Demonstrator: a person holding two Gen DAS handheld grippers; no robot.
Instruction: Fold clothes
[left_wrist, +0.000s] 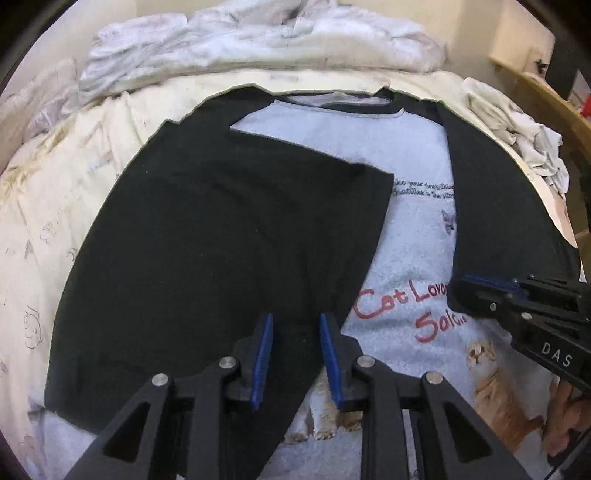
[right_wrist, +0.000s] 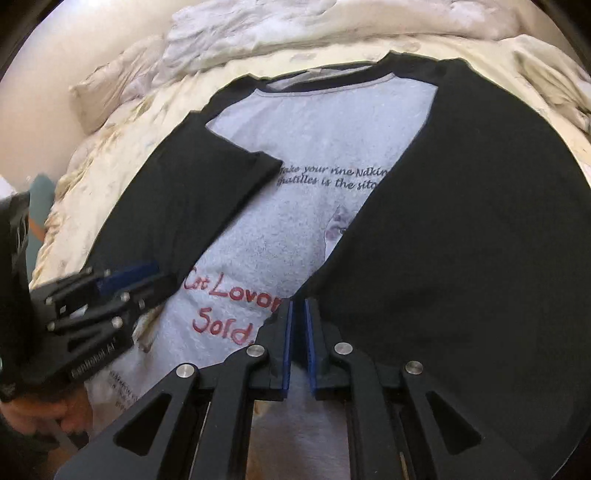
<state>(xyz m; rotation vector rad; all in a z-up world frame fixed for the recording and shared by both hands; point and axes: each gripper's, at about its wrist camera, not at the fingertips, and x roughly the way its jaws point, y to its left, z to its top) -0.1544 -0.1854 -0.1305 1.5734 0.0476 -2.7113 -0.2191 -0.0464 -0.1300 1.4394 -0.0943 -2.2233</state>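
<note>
Your left claw (left_wrist: 295, 360) stands with its jaws a little apart over the hem of the black left flap, with black cloth lying between the blue pads; whether they still press it you cannot tell from here. Your right claw (right_wrist: 298, 347) has its jaws nearly closed at the inner edge of the black right flap, and the cloth seems pinched at the tips.

The shirt (left_wrist: 417, 236) lies flat, chest up, on the bed (left_wrist: 55, 221), neckline away from you. Its pale front panel with the red lettering (right_wrist: 231, 306) and the cat print shows down the middle. Both black side parts are folded in over that panel: the left one lies across much of the chest, the right one runs as a narrower strip beside the lettering.

By my reading the side folds are roughly in place, though a wide gap of the panel remains between them. Still to do: letting go cleanly, then bringing the hem up toward the neckline.

Beyond the neckline sits a heap of crumpled white bedding (left_wrist: 258, 40); more rumpled white cloth (left_wrist: 524, 133) lies right of the shirt.
</note>
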